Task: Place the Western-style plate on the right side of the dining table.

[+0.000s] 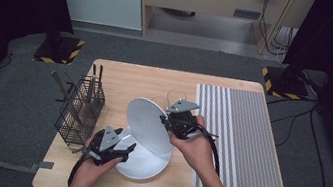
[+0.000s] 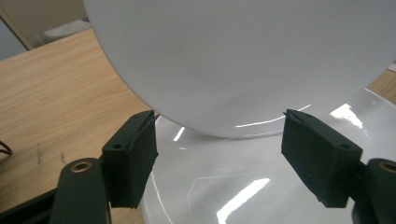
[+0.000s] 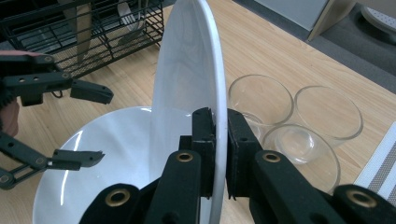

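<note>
Here the wooden table (image 1: 156,79) carries everything within easy reach of the person: a striped mat (image 1: 243,136) on its right side and a black wire rack (image 1: 80,110) of utensils on its left. Between them a white plate (image 1: 143,163) lies flat near the front edge, probably the bottom of a pair being separated. A second, lifted plate (image 3: 187,79) stands tilted on edge above it, its rim clenched between the fingers of the right gripper (image 3: 219,140), which suits carrying it toward the rack or mat. The left gripper (image 2: 219,149) hovers over the flat plate with its fingers spread apart and grasping nothing, seemingly ready to steady or take it. Three clear glass bowls (image 3: 289,116) sit clustered just behind the plates.
</note>
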Demonstrator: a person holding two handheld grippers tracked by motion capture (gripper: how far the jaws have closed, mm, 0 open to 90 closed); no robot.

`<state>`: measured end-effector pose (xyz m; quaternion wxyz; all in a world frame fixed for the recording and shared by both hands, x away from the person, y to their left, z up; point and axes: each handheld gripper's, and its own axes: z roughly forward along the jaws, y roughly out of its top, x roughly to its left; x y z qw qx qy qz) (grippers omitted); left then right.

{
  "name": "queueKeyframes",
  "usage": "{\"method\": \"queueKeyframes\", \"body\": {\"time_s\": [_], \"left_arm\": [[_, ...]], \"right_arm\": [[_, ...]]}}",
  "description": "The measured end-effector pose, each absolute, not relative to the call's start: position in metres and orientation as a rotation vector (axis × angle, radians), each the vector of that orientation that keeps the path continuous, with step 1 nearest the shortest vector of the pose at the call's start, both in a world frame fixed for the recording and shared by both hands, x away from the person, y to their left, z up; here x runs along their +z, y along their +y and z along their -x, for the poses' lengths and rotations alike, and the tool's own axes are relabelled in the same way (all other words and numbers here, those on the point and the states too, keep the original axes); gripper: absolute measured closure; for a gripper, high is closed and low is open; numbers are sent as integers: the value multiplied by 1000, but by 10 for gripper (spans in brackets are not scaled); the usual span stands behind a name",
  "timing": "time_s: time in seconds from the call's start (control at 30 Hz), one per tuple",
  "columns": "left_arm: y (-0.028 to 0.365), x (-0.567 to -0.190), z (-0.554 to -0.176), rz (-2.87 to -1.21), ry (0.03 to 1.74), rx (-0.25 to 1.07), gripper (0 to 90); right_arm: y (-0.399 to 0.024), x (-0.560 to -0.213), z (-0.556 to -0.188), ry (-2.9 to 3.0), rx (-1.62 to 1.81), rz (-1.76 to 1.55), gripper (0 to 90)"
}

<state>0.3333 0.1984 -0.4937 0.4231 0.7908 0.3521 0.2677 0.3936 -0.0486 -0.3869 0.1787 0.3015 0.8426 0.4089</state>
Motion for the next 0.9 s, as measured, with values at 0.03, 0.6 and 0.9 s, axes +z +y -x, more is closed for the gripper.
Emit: {"method": "queueKeyframes", "body": {"time_s": [0.03,0.6,0.9], "left_arm": [[197,-493,-335,-1987,874,680,260],[188,-507,-348,-1966,910,641,282],[181,-512,-347,-1981,913,628,281]], "right_arm": [[-48,-386,-394,2385,1156,-851,844],[-45,-387,-397,2369,1187,-852,846],[-43,-385,-396,2378,1187,-831,846]]}}
